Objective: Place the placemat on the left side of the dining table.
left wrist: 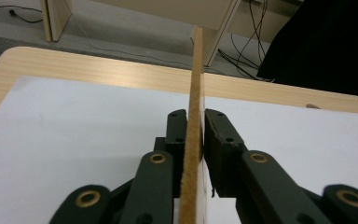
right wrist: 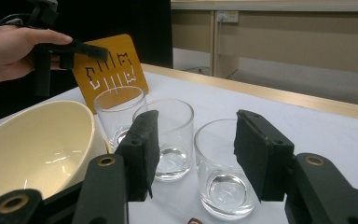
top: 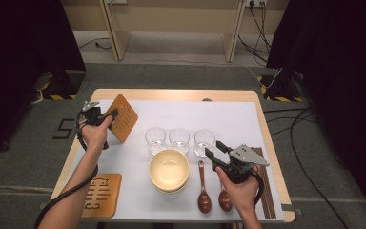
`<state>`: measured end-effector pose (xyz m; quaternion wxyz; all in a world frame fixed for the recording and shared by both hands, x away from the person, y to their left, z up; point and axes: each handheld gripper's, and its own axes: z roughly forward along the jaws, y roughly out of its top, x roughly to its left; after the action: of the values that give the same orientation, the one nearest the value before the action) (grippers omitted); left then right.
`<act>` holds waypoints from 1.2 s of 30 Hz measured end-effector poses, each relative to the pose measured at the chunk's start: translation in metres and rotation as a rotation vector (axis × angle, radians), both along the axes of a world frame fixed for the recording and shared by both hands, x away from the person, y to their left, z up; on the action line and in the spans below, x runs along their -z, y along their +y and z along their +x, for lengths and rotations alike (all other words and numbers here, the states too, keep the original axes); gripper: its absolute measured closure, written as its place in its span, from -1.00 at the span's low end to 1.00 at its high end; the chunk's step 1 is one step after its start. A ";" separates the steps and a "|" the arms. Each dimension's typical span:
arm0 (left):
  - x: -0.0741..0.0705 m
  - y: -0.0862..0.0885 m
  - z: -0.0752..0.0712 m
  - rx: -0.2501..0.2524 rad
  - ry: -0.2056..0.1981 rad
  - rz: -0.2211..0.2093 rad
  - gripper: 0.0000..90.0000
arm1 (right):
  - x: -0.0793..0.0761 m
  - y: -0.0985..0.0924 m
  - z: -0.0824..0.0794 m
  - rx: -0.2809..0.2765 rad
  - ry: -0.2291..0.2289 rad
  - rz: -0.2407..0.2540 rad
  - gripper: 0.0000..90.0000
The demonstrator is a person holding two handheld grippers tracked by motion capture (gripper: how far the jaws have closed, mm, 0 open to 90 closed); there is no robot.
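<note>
A thin wooden board point(top: 124, 118) with cut-out slots stands on edge, tilted, at the back left of the white mat point(top: 228, 117). My left gripper point(top: 113, 114) has that board point(left wrist: 195, 93) between its jaws. The left pad lies against it, while a thin gap shows at the right pad. My right gripper point(top: 215, 149) hovers open near the right glass point(top: 204, 141), nothing between its jaws. In the right gripper view its jaws point(right wrist: 193, 140) frame the middle glass point(right wrist: 170, 135) and the right glass point(right wrist: 223, 168).
A third glass point(top: 155, 140) stands left of the other two. A cream bowl point(top: 169, 169) sits in front of them, two wooden spoons point(top: 203, 191) to its right, dark chopsticks point(top: 265, 186) at the mat's right edge. A second slotted board point(top: 101, 194) lies front left.
</note>
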<state>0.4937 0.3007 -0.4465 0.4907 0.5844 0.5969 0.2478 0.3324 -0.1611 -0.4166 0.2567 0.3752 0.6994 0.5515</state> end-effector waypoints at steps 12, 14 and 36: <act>0.011 0.029 -0.006 -0.039 0.045 0.057 0.38 | 0.006 0.000 0.003 0.000 0.024 -0.003 0.11; 0.017 0.033 -0.007 -0.029 0.066 0.064 0.30 | 0.007 0.001 0.004 -0.002 0.029 -0.004 0.11; 0.049 0.060 -0.043 0.011 0.149 0.078 -0.03 | 0.008 0.001 0.004 -0.001 0.044 -0.014 0.10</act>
<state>0.4510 0.3612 -0.4958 0.4231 0.6232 0.6184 0.2241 0.3363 -0.1599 -0.4242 0.2434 0.3853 0.7088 0.5384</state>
